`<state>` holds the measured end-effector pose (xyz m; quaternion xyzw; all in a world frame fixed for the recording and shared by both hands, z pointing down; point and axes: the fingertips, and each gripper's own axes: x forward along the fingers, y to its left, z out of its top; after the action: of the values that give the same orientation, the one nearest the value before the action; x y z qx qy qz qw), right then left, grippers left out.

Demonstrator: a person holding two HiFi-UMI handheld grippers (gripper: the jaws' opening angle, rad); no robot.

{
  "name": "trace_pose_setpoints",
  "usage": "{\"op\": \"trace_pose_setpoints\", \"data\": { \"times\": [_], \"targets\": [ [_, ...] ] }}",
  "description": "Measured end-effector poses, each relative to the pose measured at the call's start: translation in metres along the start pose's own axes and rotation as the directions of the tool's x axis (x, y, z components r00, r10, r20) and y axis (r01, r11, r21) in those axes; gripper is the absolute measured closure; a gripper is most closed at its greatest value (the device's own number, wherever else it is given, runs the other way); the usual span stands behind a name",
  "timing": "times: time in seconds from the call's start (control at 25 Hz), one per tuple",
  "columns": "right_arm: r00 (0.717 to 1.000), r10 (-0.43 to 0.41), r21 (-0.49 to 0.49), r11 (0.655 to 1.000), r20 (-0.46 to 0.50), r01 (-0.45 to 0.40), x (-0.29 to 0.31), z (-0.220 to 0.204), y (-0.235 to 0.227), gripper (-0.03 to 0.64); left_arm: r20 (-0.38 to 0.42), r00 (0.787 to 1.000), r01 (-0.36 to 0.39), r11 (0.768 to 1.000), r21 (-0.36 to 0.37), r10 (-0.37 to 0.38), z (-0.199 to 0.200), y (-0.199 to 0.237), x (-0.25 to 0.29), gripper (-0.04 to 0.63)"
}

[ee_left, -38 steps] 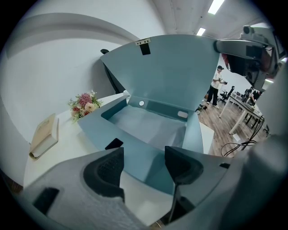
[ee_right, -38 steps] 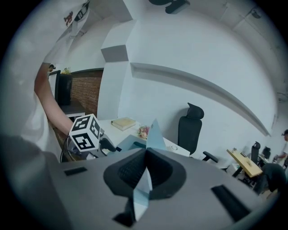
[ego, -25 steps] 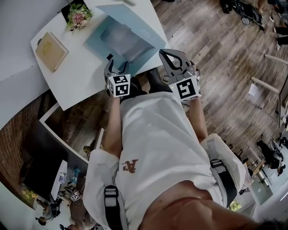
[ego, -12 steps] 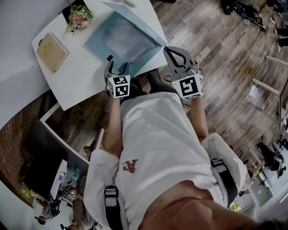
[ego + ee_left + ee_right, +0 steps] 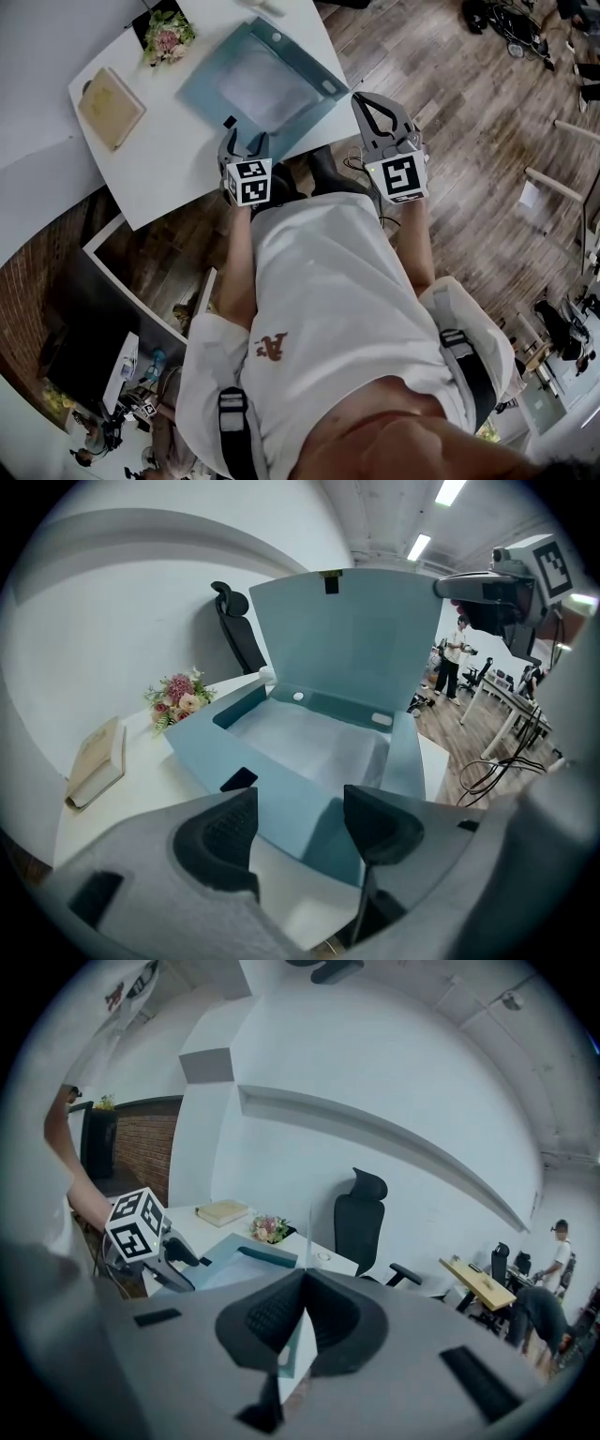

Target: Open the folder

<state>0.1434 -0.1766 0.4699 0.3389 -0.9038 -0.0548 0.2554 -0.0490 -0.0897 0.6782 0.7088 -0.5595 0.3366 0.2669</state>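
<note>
From the head view, a pale blue box folder [image 5: 246,86] is lying open on the white surface [image 5: 178,164], close to the corner nearest the person. The left claw [image 5: 243,142] is hanging over the folder's near edge with its jaws spread wide. The right claw [image 5: 361,99] is reaching in at the folder's right corner, out over the wooden floor [image 5: 469,122]. A tan book [image 5: 110,107] and a bunch of flowers [image 5: 167,33] are sitting farther back on the surface, well apart from the folder.

In the left gripper view, the left claw [image 5: 300,801] is standing wide, its pads pressing on nothing; the folder's low front wall is lying just beyond them. The cover [image 5: 361,639] is standing nearly upright behind the tray, and the right claw [image 5: 448,586] is pinching its upper right corner. The book [image 5: 97,761] and the flowers [image 5: 180,697] are showing at the left, with a black office chair [image 5: 239,630] behind the surface.

In the right gripper view, the right claw [image 5: 304,1286] is clamping the thin cover [image 5: 298,1358], which is showing edge-on between the closed pads. Beyond, the folder's tray [image 5: 234,1265] is lying on the surface, with the left claw's marker cube [image 5: 134,1225] beside it.
</note>
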Motion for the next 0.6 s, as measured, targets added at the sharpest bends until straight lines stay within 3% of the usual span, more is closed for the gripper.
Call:
{"op": "trace_pose_setpoints", "data": {
  "times": [0.6],
  "targets": [
    [0.999, -0.042, 0.028, 0.999, -0.013, 0.043, 0.003, -0.013, -0.025, 0.609, -0.001, 1.0, -0.006, 1.0, -0.011, 0.006, 0.0, 0.001, 0.0, 0.296]
  ]
}}
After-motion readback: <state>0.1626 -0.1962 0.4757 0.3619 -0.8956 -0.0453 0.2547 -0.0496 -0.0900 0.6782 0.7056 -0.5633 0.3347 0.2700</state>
